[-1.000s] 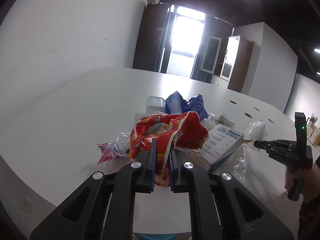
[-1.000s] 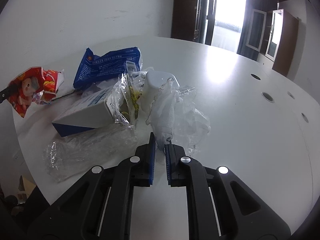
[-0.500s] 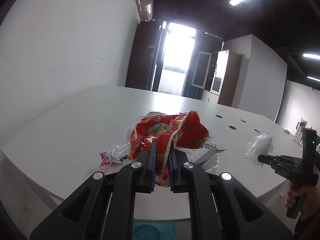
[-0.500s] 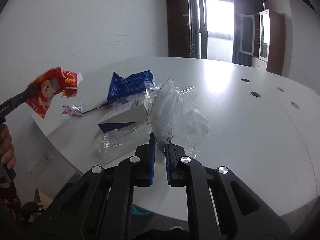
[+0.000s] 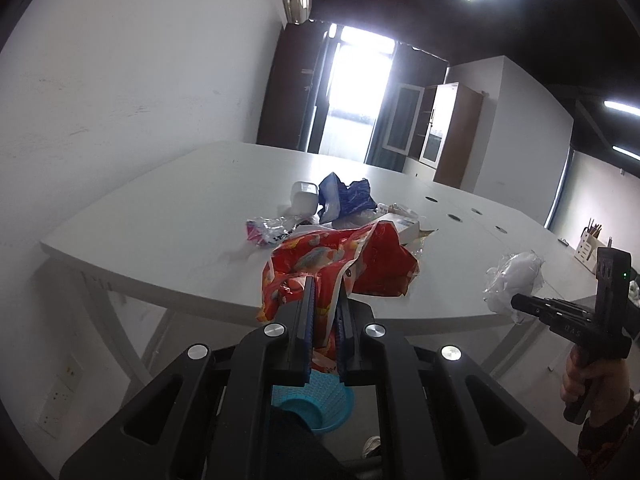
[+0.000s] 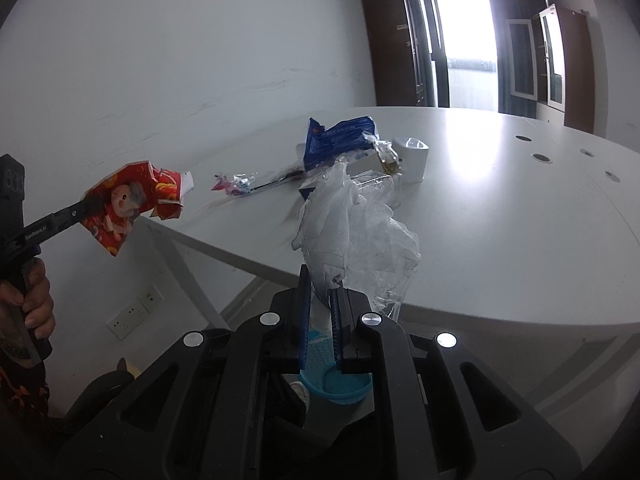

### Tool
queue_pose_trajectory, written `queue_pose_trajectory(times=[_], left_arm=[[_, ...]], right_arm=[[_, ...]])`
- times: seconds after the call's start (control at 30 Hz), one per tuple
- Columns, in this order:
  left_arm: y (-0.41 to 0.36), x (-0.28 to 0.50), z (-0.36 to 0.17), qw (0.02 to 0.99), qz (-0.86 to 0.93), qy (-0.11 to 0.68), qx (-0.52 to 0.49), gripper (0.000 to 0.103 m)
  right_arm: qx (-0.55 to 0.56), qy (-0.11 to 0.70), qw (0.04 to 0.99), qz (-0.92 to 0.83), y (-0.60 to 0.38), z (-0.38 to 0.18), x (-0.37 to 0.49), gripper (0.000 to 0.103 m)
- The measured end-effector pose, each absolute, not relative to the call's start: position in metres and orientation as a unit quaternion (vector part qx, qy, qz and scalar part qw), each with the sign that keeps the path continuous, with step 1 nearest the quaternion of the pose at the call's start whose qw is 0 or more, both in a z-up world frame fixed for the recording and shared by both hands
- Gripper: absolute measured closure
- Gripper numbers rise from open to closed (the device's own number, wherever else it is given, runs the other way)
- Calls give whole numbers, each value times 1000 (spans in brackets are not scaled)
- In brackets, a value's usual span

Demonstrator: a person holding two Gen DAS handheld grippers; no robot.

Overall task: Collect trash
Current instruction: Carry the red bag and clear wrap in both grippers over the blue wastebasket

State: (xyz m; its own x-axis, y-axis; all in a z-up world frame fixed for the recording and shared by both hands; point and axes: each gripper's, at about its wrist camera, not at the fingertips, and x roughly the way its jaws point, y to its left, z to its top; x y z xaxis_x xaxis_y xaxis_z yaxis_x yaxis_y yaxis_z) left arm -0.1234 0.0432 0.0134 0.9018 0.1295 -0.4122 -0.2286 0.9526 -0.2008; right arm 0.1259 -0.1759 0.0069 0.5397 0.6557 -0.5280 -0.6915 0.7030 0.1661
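Left wrist view: left claw (image 5: pixel 323 312) pinches a red snack wrapper (image 5: pixel 340 266), lifted clear of the desk (image 5: pixel 160 216) edge; a blue basket (image 5: pixel 314 404) on the floor sits directly below, presumably the drop target. Remaining litter, including a blue pouch (image 5: pixel 346 198) and a white cup (image 5: pixel 304 198), lies on the desk. Right claw (image 5: pixel 516 302) appears at right, gripping clear plastic film (image 5: pixel 514 276).

Right wrist view: right claw (image 6: pixel 319 298) is closed on the crumpled film (image 6: pixel 352 228), held off the desk (image 6: pixel 500 220) above the basket (image 6: pixel 334 386). Left claw (image 6: pixel 86 206) carries the wrapper (image 6: pixel 132 204) alongside, so both pieces can probably be released together.

Red cartoon-print wrapper (image 5: pixel 340 268), perhaps foil
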Motion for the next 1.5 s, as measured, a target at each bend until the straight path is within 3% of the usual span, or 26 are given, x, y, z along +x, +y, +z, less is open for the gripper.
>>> queue_pose_trajectory(times=[0.3,0.77,1.5], left_arm=[[37,-126,-1,958,81,244,-126,95],[18,-121,-42,946,32,290,-143,95],[13,-36,-174,900,46,403,-161,96]], right_arm=[[-49,328,851,407,-171,-24,90,95],[-45,387,831,397,-177,-73,104,95],[-39,478,796,369,-138,-181,151,95]])
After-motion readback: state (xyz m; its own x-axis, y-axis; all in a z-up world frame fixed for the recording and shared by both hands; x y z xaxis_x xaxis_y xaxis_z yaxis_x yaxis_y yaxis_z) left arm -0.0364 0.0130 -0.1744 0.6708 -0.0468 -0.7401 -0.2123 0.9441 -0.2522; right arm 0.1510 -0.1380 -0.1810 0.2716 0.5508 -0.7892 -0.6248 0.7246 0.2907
